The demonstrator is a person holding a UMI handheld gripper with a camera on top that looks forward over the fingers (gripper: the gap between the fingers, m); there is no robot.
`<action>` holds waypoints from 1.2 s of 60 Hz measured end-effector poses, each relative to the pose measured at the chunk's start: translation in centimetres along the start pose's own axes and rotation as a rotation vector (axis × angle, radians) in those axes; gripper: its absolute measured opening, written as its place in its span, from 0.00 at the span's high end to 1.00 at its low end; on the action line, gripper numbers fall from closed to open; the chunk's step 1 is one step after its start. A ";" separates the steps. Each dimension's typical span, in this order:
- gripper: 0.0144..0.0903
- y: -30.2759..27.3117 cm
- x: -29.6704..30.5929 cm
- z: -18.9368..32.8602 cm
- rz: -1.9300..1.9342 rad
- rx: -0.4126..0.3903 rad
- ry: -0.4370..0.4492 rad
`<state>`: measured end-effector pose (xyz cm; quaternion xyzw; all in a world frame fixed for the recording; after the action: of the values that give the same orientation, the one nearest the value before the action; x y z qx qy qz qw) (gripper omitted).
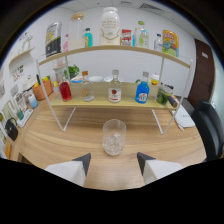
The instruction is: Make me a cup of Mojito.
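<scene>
Facing glass (114, 136), hand-held gripper (114, 162) agape

One glass (114, 136) is standing on one table (60, 145). Five bottles are standing on the lower shelf (100, 101), and one gripper (113, 162) is showing two fingers.

Wooden surface (60, 145) under my camera, clear glass (114, 136) with ice standing on it, white-framed two-tier shelf (112, 99) behind the glass, papers (183, 119) beside the shelf.
</scene>
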<state>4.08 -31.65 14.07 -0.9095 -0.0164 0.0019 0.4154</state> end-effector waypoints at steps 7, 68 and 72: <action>0.05 0.3 0.0 -0.1 -0.007 -0.009 0.002; 0.06 -12.5 17.4 4.4 -0.012 0.067 0.037; 0.07 -12.8 17.6 5.7 -0.011 0.047 0.032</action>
<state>21.25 -18.42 20.13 -0.8992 -0.0144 -0.0146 0.4371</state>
